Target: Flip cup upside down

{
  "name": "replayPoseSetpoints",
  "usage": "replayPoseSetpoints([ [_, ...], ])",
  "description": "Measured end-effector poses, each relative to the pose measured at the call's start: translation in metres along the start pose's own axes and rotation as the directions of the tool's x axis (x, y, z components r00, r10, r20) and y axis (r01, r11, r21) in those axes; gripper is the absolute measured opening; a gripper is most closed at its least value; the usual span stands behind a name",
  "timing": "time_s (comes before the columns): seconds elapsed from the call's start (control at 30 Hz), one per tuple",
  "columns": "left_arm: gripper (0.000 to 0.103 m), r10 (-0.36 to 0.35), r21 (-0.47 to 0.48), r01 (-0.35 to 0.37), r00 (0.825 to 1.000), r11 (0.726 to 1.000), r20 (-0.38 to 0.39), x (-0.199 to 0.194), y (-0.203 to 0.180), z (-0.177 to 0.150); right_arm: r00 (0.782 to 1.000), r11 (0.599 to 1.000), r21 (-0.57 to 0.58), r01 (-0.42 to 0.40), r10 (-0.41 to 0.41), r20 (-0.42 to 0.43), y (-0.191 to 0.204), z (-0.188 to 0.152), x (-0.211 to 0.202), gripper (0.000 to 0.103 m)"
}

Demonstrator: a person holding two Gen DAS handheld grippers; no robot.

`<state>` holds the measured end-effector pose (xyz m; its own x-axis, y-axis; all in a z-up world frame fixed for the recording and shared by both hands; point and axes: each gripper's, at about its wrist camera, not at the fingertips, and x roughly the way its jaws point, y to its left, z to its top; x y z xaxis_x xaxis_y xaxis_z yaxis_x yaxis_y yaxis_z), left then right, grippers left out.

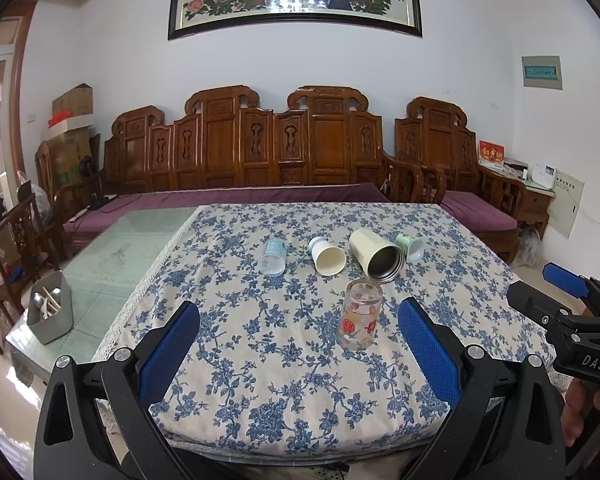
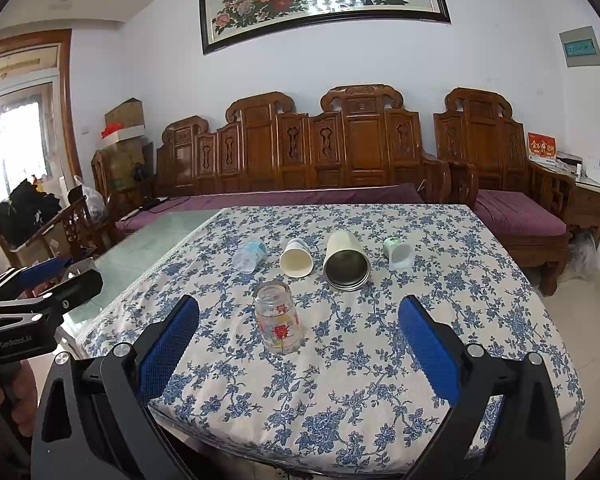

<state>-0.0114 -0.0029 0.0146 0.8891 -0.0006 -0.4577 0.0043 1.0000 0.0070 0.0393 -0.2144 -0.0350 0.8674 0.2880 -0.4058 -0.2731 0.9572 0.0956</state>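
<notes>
A clear glass cup with red flower prints stands mouth-down on the blue floral tablecloth; it also shows in the right wrist view. Behind it several cups lie on their sides: a clear plastic cup, a white paper cup, a cream metal tumbler and a small green cup. My left gripper is open and empty, short of the glass. My right gripper is open and empty too, and shows at the right edge of the left wrist view.
The table's left part is bare green glass with a grey utensil holder near its corner. A carved wooden sofa with purple cushions stands behind the table. A wooden chair stands at the left.
</notes>
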Motion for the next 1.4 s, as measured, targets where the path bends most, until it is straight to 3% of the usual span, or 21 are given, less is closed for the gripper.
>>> replayPoseSetpoints([
  [1.4, 0.096, -0.004, -0.004, 0.004, 1.000, 1.000, 0.008, -0.0023, -0.0065, 0.0032, 1.000, 1.000, 0.000, -0.002, 0.002, -0.002, 0.0009, -0.0002, 0.0011, 0.100],
])
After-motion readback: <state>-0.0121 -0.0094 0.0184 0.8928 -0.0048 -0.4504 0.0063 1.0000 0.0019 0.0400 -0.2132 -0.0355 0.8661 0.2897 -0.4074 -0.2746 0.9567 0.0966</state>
